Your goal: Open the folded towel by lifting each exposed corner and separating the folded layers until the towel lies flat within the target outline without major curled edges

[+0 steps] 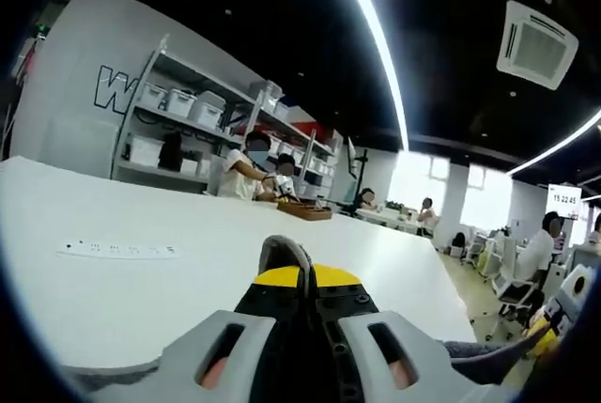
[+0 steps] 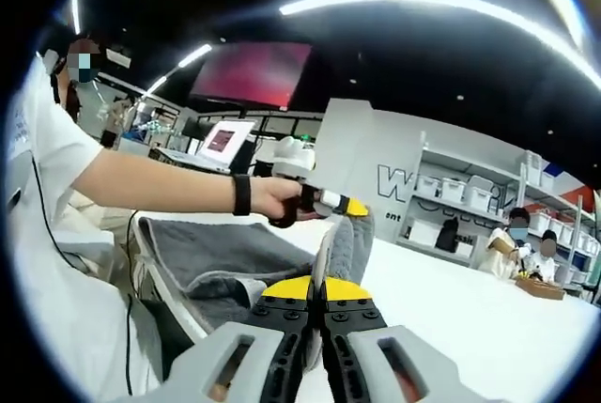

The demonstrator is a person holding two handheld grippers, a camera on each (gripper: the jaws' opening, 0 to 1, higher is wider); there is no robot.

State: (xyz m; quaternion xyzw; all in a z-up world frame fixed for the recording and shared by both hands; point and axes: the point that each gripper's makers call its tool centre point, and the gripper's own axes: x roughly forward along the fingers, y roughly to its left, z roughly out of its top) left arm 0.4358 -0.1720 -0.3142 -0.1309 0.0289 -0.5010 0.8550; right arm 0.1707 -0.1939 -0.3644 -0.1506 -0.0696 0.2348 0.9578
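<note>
Left tool [image 1: 307, 276] pinches a grey towel [image 1: 285, 255] fold between closed jaws, over broad bare white tabletop [image 1: 235, 243] — a power strip [image 1: 117, 250] lies well left. Right tool [image 2: 322, 295] also clamps the towel [image 2: 343, 248]; the rest drapes leftward toward the tabletop edge, beneath the person's hand [image 2: 277, 198].

The towel [image 2: 221, 257] is plain grey, with no pattern that shows. Both grippers, left [image 1: 307, 276] and right [image 2: 324, 295], have yellow tips on black bodies, with pale grey shells nearer the camera. The table [image 1: 141, 290] is white, and a white strip [image 1: 117, 250] with small dark marks lies on it. The person's shirt [image 2: 42, 168] is white, the wristband [image 2: 242, 193] black. A far screen [image 2: 252, 72] glows reddish, perhaps pink.
</note>
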